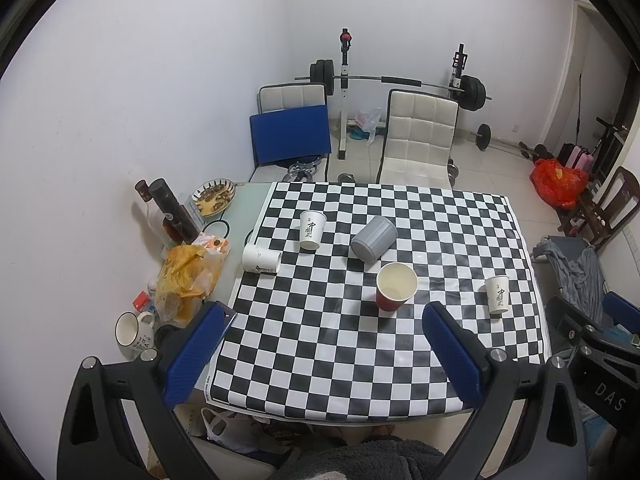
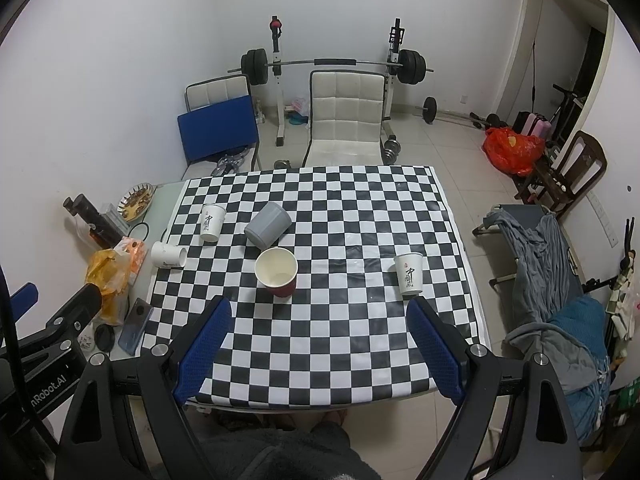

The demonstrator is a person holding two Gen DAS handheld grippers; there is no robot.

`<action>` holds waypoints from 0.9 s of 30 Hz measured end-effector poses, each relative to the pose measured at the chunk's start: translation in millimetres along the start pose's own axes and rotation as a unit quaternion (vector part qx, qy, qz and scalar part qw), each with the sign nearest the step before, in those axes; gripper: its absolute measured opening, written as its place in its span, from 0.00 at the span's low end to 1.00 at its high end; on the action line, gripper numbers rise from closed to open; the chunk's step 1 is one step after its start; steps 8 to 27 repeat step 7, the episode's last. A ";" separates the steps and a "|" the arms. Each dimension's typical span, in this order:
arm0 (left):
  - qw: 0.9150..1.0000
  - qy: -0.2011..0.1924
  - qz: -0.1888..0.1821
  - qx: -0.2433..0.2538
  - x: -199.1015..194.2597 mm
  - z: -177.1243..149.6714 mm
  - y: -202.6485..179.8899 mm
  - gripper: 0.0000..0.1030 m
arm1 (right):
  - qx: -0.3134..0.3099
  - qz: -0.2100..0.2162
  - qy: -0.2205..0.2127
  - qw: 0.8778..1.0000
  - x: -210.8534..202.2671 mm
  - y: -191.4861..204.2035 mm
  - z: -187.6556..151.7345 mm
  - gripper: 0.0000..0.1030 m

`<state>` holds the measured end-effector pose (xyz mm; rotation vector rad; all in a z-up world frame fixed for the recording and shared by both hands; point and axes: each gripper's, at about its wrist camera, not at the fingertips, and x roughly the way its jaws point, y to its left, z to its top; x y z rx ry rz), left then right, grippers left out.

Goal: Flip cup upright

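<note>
At ten o'clock on my worktop, a white cup lies sideways, mouth toward three o'clock; left tongs and right tongs gape empty.

Barbell rack, white chair, phone

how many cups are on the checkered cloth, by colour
white paper cups: 3 (upright one at back left, one on its side at the left edge, upright one at right)
grey cup: 1 (tipped over)
red cup: 1 (upright, open top)
total: 5
</note>
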<state>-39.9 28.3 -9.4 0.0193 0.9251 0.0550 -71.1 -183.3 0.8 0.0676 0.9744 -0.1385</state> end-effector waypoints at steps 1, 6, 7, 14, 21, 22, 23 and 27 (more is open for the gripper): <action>1.000 0.000 0.001 0.000 0.9 -0.7 0.3 0.98 | 0.000 0.001 0.000 1.000 1.0 -0.2 0.0 0.88; 1.000 -0.001 -0.001 0.000 1.6 -1.3 1.4 0.98 | -0.001 0.001 0.000 1.000 0.0 0.0 -0.4 0.88; 1.000 -0.001 -0.001 0.000 1.2 -0.8 1.5 0.98 | 0.000 0.000 0.000 1.000 1.0 -0.1 -0.3 0.88; 1.000 -0.001 -0.001 0.000 1.2 -0.8 1.5 0.98 | 0.000 0.000 0.000 1.000 1.0 -0.1 -0.3 0.88; 1.000 -0.001 -0.001 0.000 1.2 -0.8 1.5 0.98 | 0.000 0.000 0.000 1.000 1.0 -0.1 -0.3 0.88; 1.000 -0.001 -0.001 0.000 1.2 -0.8 1.5 0.98 | 0.000 0.000 0.000 1.000 1.0 -0.1 -0.3 0.88; 1.000 -0.001 -0.001 0.000 1.2 -0.8 1.5 0.98 | 0.000 0.000 0.000 1.000 1.0 -0.1 -0.3 0.88; 1.000 -0.001 -0.001 0.000 1.2 -0.8 1.5 0.98 | 0.000 0.000 0.000 1.000 1.0 -0.1 -0.3 0.88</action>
